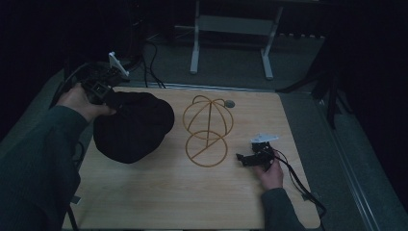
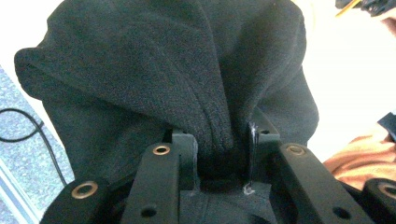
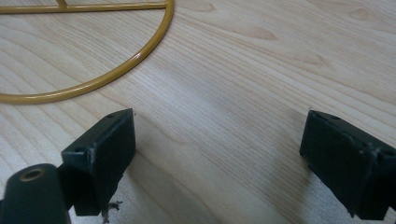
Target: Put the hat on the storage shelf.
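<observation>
L claw [image 2: 219,154] was clamped on the black hat [image 1: 132,126], lifting its edge. R claw [image 3: 217,163] sat apart, empty, on the desk [image 1: 192,192]. Next prob.: carry hat onto wire stand [image 1: 208,130].

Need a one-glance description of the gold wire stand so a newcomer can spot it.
On the light wooden table, look at the middle, right of the black fabric hat that the left gripper pinches. The gold wire stand rises there: a flat ring base, an upright post and a dome of curved hoops. It is the one see-through, metallic shape; the open right gripper lies to its right.
</observation>
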A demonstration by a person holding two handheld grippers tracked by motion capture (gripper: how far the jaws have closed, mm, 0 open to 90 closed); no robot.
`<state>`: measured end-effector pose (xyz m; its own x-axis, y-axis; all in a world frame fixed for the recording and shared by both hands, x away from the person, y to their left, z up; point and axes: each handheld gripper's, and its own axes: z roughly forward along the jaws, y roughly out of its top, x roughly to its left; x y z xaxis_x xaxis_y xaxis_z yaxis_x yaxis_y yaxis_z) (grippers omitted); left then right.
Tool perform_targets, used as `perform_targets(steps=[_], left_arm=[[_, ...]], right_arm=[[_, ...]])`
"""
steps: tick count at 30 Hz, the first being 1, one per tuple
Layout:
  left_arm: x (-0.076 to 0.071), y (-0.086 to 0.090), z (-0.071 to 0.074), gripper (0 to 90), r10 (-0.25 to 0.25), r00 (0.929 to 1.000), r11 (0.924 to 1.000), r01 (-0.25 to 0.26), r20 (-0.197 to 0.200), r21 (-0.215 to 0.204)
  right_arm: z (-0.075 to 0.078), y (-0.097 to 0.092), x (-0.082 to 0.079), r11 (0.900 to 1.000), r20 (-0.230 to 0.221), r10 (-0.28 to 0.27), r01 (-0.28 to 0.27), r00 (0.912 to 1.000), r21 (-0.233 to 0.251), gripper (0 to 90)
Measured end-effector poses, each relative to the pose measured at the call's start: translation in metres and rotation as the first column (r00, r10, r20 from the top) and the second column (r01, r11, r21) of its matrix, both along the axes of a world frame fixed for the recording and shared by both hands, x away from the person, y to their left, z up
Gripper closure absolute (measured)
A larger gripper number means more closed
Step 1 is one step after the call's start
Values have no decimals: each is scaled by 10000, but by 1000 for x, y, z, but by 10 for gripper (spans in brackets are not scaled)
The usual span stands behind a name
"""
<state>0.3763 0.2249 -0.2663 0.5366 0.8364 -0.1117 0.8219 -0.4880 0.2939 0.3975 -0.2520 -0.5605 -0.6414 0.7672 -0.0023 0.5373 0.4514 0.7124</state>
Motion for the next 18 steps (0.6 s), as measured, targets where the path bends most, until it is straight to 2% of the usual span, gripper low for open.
perform_targets(steps=[9,18], left_arm=[[7,-7,21,707,65,9999,10000,-65,126,20],[13,-15,30,707,-71,9998,10000,72,168,-35]], right_arm=[[0,0,0,10000,-2,3,-3,10000,9,102],[0,0,0,10000,10,8,-8,10000,3,102]])
